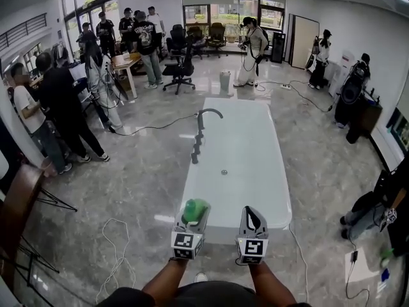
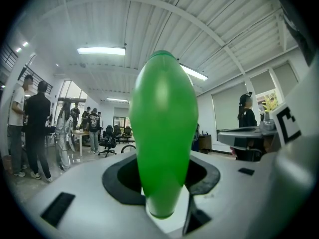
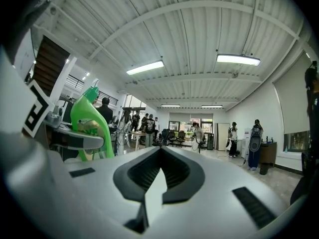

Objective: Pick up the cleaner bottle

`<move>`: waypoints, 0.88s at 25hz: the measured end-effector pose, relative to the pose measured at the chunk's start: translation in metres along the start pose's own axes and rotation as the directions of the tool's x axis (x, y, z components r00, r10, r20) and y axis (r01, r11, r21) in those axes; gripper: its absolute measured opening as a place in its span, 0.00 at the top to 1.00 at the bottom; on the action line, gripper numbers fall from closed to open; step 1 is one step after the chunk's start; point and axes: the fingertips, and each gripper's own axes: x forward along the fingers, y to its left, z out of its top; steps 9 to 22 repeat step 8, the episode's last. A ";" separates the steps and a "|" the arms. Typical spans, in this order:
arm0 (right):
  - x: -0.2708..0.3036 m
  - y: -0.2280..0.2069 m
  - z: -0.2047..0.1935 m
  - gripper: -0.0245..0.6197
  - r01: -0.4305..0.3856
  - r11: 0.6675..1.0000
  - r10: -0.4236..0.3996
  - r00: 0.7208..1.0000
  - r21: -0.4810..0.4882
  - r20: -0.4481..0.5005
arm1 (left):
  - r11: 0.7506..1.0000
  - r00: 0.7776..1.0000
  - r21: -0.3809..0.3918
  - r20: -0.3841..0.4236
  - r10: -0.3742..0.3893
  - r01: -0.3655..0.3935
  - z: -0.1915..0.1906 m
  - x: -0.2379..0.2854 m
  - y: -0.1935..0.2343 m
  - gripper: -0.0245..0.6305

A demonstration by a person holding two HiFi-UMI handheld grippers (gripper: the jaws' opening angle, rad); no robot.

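Green cleaner bottle (image 2: 163, 133) clamped upright in the left gripper (image 1: 193, 217), neck up, jaws part-way apart around its body, over the near end of the white worktop (image 1: 243, 146). Just to its right, the right gripper (image 1: 252, 219), jaws pressed together on nothing. Left hand plainly nearer.

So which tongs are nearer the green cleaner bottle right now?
Left. The left tongs are closed on the cleaner bottle; the right tongs are beside it, apart, shut and empty.
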 end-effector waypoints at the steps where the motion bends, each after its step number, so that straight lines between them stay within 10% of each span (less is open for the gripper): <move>1: 0.001 -0.003 0.003 0.94 0.006 1.000 -0.006 1.000 -0.002 0.004 | 1.000 1.000 -0.001 0.010 -0.002 0.002 0.005 0.001 -0.001 0.68; 22: 0.026 -0.007 0.002 0.94 0.014 0.999 -0.012 0.998 -0.035 0.062 | 1.000 0.999 0.015 0.035 0.002 -0.003 0.002 0.024 0.019 0.68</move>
